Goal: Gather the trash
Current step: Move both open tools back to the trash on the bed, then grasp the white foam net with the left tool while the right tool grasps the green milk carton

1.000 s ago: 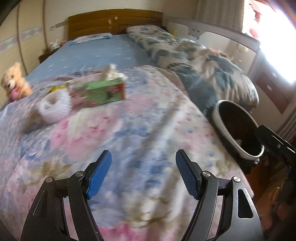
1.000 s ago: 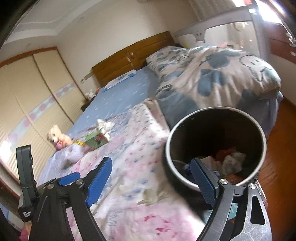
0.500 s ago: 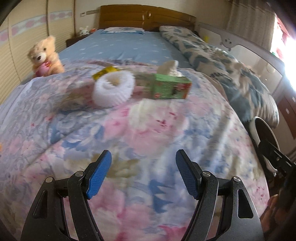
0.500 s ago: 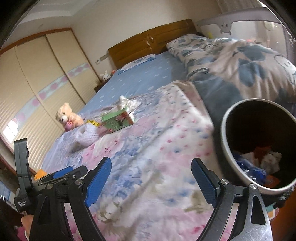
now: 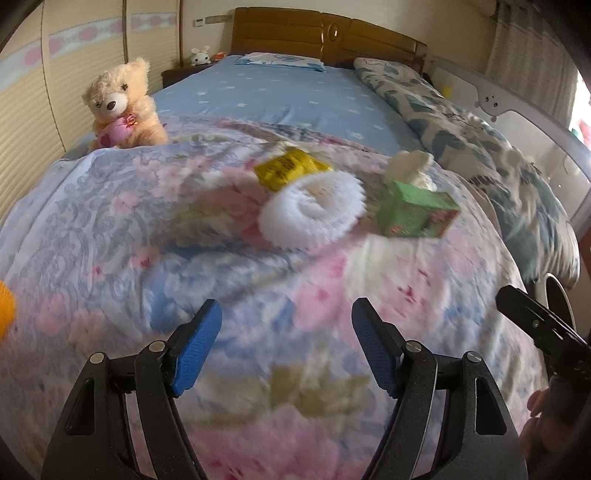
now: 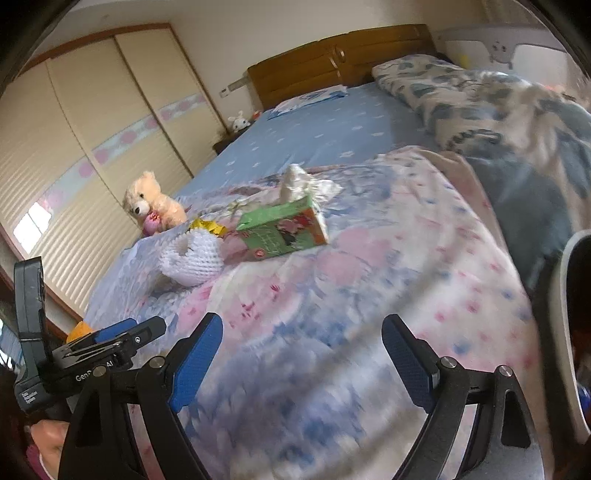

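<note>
Floral bedding (image 5: 280, 280) in pink and blue fills the left wrist view, spread over a bed with a wooden headboard (image 5: 325, 35) at the far end. Above the quilt hover the left tongs (image 5: 286, 341), jaws spread wide with nothing between them. Ahead of them on the quilt lie a white frilly foam piece (image 5: 314, 210) with a yellow wrapper (image 5: 288, 170) touching its far side, and just to the right a green tissue box (image 5: 417, 214). A teddy bear (image 5: 123, 107) sits at the left edge of the bed, and a dark bin rim (image 5: 559, 299) shows low on the right. From the right wrist view, the right tongs (image 6: 302, 352) also hang parted and empty over the quilt, with the other tool visible low on the left. The foam piece (image 6: 192, 258), wrapper (image 6: 207, 226) and tissue box (image 6: 284, 229) lie farther up the bed, well apart from the tongs, and the bin's pale rim (image 6: 563, 332) stands at the right edge.
</note>
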Motion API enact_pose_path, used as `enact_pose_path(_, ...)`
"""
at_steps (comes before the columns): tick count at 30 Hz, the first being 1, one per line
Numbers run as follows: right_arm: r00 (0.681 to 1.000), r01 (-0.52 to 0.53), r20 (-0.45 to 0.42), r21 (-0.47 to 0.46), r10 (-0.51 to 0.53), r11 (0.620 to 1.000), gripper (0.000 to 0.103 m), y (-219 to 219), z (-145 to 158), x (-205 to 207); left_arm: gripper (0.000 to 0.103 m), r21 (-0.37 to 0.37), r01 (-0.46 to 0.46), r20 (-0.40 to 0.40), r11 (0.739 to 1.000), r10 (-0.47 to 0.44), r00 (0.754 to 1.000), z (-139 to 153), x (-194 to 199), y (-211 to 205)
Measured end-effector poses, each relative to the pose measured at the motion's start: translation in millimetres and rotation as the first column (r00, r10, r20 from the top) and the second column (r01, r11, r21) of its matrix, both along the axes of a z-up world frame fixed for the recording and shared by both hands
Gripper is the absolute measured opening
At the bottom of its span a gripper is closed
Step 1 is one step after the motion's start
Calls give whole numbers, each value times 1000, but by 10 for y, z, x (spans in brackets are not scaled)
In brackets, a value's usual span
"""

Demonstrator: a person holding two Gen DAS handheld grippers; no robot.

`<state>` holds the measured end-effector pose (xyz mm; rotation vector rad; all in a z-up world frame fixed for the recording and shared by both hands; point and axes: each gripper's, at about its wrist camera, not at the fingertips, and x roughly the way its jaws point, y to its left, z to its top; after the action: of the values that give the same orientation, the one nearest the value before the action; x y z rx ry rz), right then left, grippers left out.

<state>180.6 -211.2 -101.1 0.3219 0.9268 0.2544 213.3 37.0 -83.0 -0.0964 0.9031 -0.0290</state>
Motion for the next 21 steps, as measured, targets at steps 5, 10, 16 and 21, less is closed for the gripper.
enact_pose_path(5,999,-35,-13,-12,35,999,90,225,-73,332,81,-5,9,-8,1000,-9,1000,-4,238,103)
enact_pose_path(10,998,-55,-26,-43,53,998,94,405,-180,659,82,-6,56,-12,998,-56,998,-22,456,101)
enact_pose_path(16,996,-62,-64,-81,56,995,94,505,-360,980,82,10,95,4,995,-95,995,-77,636,86)
enact_pose_path(21,995,-61,-86,-104,52,993,94,548,-475,1158,41,16,140,14,990,-140,990,-100,688,26)
